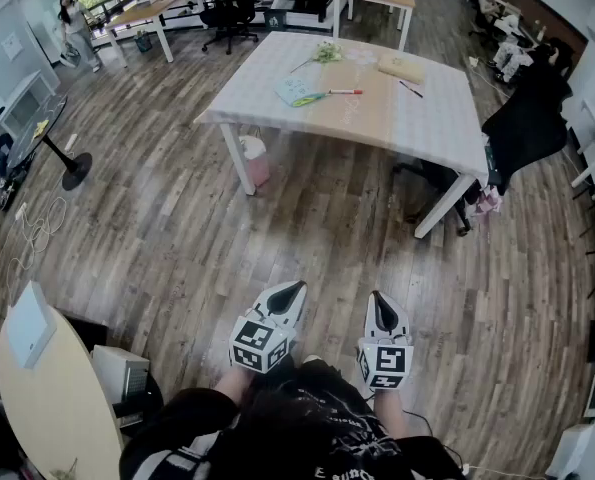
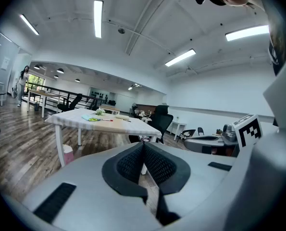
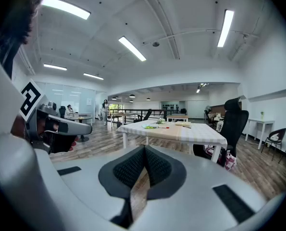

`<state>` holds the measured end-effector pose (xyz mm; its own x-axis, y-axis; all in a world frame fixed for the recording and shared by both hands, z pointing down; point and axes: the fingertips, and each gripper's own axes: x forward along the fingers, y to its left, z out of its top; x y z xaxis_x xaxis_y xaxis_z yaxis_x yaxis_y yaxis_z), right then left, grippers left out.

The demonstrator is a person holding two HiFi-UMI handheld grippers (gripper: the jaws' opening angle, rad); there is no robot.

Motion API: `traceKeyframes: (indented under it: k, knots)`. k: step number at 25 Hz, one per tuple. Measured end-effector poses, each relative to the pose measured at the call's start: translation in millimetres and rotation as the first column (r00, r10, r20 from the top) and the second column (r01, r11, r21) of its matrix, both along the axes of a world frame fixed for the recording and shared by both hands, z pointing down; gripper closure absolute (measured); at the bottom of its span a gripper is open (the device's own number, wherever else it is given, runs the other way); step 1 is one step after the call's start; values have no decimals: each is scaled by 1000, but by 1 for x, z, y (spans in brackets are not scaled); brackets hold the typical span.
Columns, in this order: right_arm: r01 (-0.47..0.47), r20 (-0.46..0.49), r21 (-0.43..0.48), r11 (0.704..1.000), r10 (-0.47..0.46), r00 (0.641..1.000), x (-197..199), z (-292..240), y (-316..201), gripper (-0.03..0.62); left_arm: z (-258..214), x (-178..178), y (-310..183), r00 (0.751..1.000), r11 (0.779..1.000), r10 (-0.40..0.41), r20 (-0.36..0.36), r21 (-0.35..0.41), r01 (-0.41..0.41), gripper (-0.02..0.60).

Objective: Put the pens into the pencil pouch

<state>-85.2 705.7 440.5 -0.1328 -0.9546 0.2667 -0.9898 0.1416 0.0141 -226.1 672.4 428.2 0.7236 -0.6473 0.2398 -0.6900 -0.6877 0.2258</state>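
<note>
**Both grippers shut and empty, well back from the desk**

At the far left of the head view, a round black pedestal table (image 1: 75,168) stands on the grey-brown wood-plank floor (image 1: 177,228). A curved pale wooden tabletop (image 1: 52,393) shows in the lower left corner.

The left gripper (image 1: 295,290) is held low in front of the person. In the left gripper view its black ribbed fingers (image 2: 130,165) are pressed together at the tips, with nothing between them.

Ahead and well apart from both grippers is the white-legged desk with a pale checked cloth (image 1: 417,118). A pink bin (image 1: 253,160) sits under its near left corner.

The pale teal pencil pouch (image 1: 295,88) lies on the desk's left half. A slim yellow-green item (image 1: 313,99), too small to identify, touches the pouch's near edge. Just to the right, outside the pouch, lies a red-capped pen (image 1: 345,92). Further right is a thin black pen (image 1: 410,89), and a tan flat pad (image 1: 401,67) lies behind it.

The right gripper (image 1: 377,300) is level with the left one. Its black ribbed fingers (image 3: 159,165) are likewise fully closed on nothing.

A black office chair draped in dark cloth (image 1: 525,128) stands at the desk's right end.
</note>
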Motion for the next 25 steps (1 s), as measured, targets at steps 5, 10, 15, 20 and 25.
traceKeyframes:
  k: [5,10,15,20,25]
  knots:
    - [2,8,-1,1000,-2,1000,0,6,3,587,4,0,4,1000,1000,-6,4,7,6,560]
    - [-4,10,-8,1000,4,1000,5,11,7,586,7,-3,5,1000,1000,-28,-1,-2,28,561]
    - [-40,49,-15,999,40,998,22,16,4,569,10,-4,-3,999,999,-51,-19,-5,51,560]
    - [-35,48,-9,999,35,998,25,20,-14,471,18,-15,-33,997,997,-72,-29,8,72,557]
    - [-61,61,-10,998,61,996,37,21,-59,384,22,-18,-89,997,998,-67,-39,6,67,520]
